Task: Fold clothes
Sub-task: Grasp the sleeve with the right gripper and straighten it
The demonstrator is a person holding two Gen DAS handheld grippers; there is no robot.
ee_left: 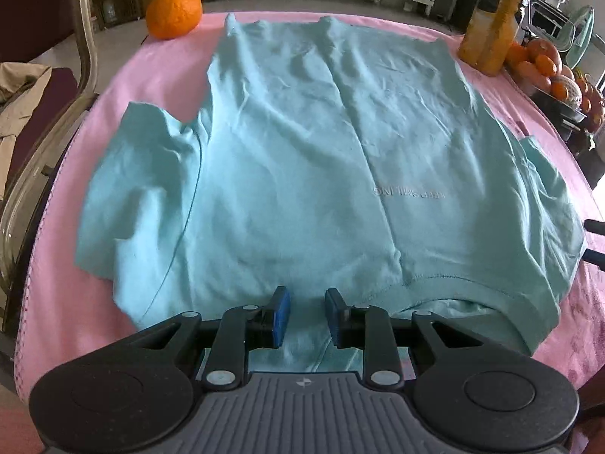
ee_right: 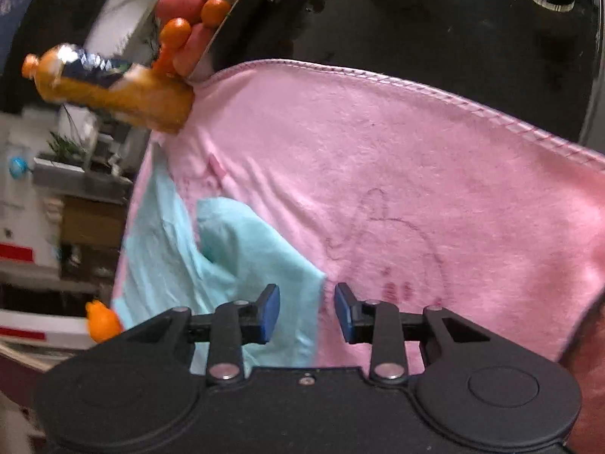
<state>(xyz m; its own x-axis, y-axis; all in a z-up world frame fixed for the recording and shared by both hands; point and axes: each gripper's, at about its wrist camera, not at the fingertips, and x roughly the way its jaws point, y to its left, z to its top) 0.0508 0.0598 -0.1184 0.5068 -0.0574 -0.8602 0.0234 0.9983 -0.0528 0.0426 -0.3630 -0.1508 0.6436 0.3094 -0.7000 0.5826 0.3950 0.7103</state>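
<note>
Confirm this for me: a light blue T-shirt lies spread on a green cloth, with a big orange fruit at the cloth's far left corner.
One thing is wrong: the cloth is pink, not green. The left wrist view shows it plainly under the light blue T-shirt. The rest stands: the shirt lies spread out, and the big orange fruit sits at the far left corner.

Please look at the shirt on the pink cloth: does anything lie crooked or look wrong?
The light blue T-shirt lies flat but wrinkled. Its left sleeve is bunched and creased instead of spread out. Nothing looks spilled or damaged.
</note>
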